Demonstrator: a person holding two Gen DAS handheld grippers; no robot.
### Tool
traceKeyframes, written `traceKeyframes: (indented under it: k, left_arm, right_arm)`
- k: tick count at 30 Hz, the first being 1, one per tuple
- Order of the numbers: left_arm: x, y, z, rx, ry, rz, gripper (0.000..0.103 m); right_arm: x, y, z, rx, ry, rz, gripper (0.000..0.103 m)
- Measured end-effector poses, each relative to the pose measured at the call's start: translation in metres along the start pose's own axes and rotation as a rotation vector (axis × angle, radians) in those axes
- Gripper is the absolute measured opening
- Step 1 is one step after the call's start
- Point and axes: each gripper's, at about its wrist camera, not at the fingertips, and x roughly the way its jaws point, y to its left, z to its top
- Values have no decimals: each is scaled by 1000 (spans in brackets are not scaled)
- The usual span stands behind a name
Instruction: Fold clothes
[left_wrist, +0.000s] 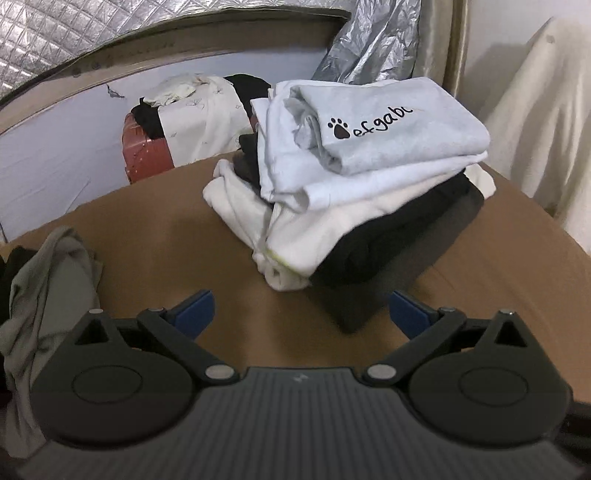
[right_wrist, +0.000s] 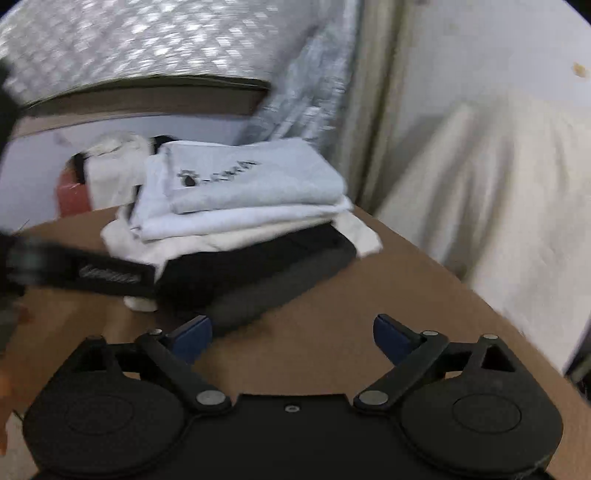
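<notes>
Right gripper (right_wrist: 291, 334) fingers spread wide, nothing between them, hovering over the brown counter (right_wrist: 424, 295). Folded stack (right_wrist: 236, 221) just ahead — grey printed shirt (right_wrist: 251, 177) on top, white layers under it, black at the base. Blurred black strap (right_wrist: 92, 273) crosses in from the left, in front of the stack.

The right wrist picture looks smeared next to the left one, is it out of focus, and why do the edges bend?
Left wrist view: sharp; the paw print lettering on the grey top garment reads clearly. Right wrist view: motion smear, that same print is illegible, and the left gripper crossing in is a dark streak. Both views: fisheye curvature bows the brown table and dark corners vignette.
</notes>
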Motion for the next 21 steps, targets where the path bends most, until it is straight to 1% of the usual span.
traceKeyframes:
  k: [1,4,7,10,12,16,21]
  left_arm:
    - [-3,1,-3,15,-2,-1,103]
    - [-8,-5,-12,100,-16,18,103]
    - [-10,-13,-14,149,-15,20,103]
    - [-14,-17,-14,171,-26,15,103]
    - [-17,-19,-12,179,-33,-5,103]
    - [-21,-20,-11,163,-36,-35,103]
    - [-21,-28,-17,196,-48,-12,103]
  right_arm:
    - [-2,-2,-3,34,9,20,97]
    - [-7,-5,-9,82,23,35,97]
    - [-13,-7,-14,115,34,10,97]
    - [-18,-9,-19,121,34,2,97]
    - [-20,-13,-21,130,40,8,97]
    - [-18,-20,-23,172,65,-14,97]
    - [-17,-24,-30,214,60,-40,97]
